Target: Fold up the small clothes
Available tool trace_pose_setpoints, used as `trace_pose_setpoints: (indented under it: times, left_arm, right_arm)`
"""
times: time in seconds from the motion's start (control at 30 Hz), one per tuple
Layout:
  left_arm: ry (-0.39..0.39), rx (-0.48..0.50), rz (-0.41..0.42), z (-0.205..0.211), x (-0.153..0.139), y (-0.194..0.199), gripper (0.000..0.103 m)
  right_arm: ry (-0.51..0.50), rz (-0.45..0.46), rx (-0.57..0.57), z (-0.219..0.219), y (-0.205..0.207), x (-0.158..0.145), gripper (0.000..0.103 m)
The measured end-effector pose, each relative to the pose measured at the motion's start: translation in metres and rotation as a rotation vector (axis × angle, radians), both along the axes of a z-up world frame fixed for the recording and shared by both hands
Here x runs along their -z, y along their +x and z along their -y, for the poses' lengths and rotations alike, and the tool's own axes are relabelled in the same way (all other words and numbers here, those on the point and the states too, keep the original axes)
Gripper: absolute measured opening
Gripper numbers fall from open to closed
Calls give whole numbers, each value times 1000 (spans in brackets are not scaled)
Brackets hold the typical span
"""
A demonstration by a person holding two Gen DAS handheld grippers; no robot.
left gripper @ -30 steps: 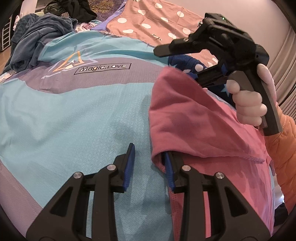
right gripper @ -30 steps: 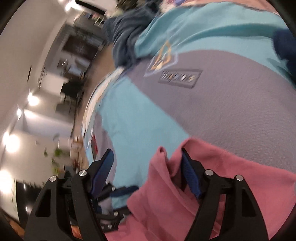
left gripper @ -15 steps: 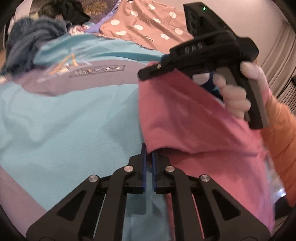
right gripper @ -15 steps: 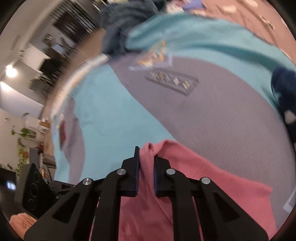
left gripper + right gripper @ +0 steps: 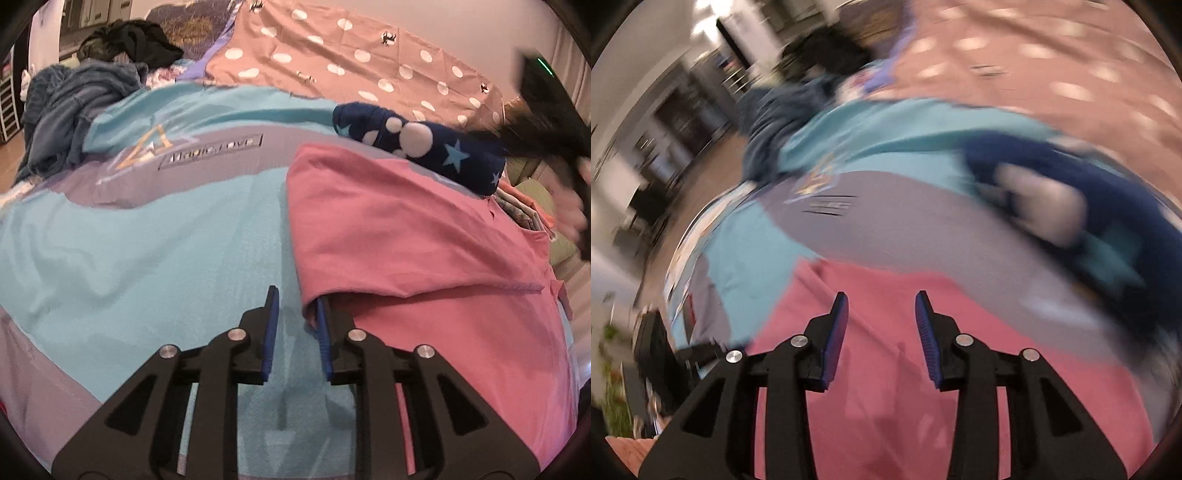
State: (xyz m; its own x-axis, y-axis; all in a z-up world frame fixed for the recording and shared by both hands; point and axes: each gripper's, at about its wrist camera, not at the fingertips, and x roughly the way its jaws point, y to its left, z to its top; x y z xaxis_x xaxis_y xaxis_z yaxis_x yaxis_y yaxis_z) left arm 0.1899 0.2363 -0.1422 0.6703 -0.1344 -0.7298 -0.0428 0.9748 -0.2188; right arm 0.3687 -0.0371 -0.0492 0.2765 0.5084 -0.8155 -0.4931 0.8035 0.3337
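A pink garment (image 5: 406,240) lies folded on the teal and grey bedspread (image 5: 147,240). My left gripper (image 5: 295,306) sits low at its near left corner. Its jaws are opening, and the cloth's corner hangs against the right finger (image 5: 323,332) without being pinched. In the right wrist view my right gripper (image 5: 882,306) hovers over the pink garment (image 5: 886,406), jaws opening with nothing between them. From the left wrist view it is a blurred black shape (image 5: 546,110) at the far right, held by a hand. A navy garment (image 5: 417,147) with stars and white dots lies just beyond the pink one.
A heap of blue-grey clothes (image 5: 74,110) and dark clothes (image 5: 136,40) lies at the far left of the bed. A brown-pink dotted sheet (image 5: 351,55) covers the back. Folded fabrics (image 5: 517,210) are stacked at the right edge. The room's floor (image 5: 701,155) lies off the bed's left side.
Both grippers closed half a second ago, the right one on the pink cloth's edge, and now stand apart again. The right gripper has swung away up and to the right; the cloth lies flat.
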Motion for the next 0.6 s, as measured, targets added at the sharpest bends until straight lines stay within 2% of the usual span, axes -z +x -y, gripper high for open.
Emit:
trace_pose_setpoints:
  times: [0.1, 0.23, 0.27, 0.3, 0.37, 0.4, 0.43, 0.5, 0.53, 0.57, 0.6]
  left_arm:
    - [1, 22, 75, 7, -16, -8, 19]
    - [-132, 143, 199, 21, -41, -23, 20]
    - [-139, 167, 205, 26, -42, -24, 23]
    - [-112, 191, 193, 36, -39, -22, 28]
    - [-1, 181, 133, 52, -25, -14, 30]
    - [44, 176, 85, 56, -15, -7, 30]
    - [43, 175, 30, 56, -6, 1, 30]
    - [-9, 160, 10, 46, -1, 4, 30]
    - [-33, 140, 15, 40, -2, 4, 31]
    - [-39, 119, 14, 35, -2, 3, 32]
    - [-50, 101, 9, 31, -1, 4, 32]
  right_arm:
    - [-6, -29, 167, 90, -41, 7, 38]
    - [69, -119, 306, 157, -96, 38, 40]
    - [95, -151, 330, 165, -108, 48, 43]
    - [117, -171, 340, 166, -113, 55, 45]
    - [139, -211, 349, 162, -123, 71, 59]
    - [139, -206, 360, 159, -123, 76, 61]
    - [141, -193, 365, 156, -121, 77, 65]
    - [118, -150, 379, 145, -114, 77, 65]
    - [97, -127, 380, 140, -111, 73, 36]
    - [79, -120, 361, 134, -109, 68, 2]
    - [94, -107, 364, 136, -109, 61, 1]
